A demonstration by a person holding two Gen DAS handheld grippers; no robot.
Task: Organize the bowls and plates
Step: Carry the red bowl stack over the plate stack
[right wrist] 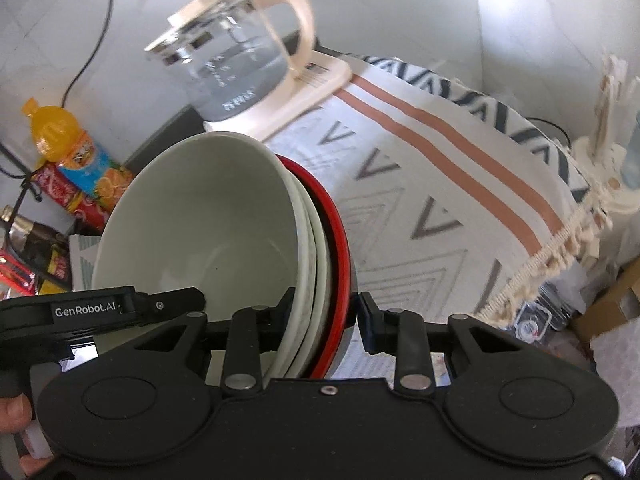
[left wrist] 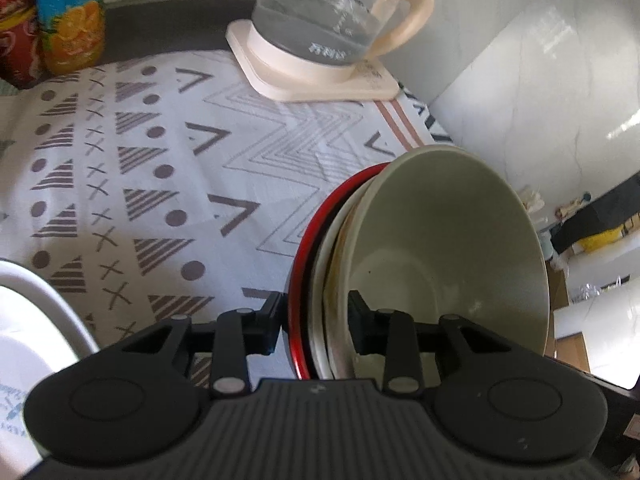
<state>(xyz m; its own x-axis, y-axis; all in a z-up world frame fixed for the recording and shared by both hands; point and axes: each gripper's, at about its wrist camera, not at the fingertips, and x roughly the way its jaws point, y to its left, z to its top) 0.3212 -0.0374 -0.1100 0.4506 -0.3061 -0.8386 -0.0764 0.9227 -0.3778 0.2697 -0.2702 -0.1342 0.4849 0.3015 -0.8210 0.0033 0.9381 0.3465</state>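
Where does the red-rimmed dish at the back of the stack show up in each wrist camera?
Left wrist: red-rimmed dish sits centre-right, leftmost in the stack, between the tool's fingers.
Right wrist: red-rimmed dish sits at centre, rightmost in the stack.
Shared landmark: glass kettle near the top of both.

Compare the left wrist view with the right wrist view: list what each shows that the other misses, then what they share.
Only the left wrist view: a white dish rim at lower left. Only the right wrist view: the cloth's tasselled fringe, a dark bottle, and the left gripper seen from outside. Both: the stacked bowls with a red plate, clamped in both jaws, the glass kettle, the orange drink bottle and the patterned cloth.
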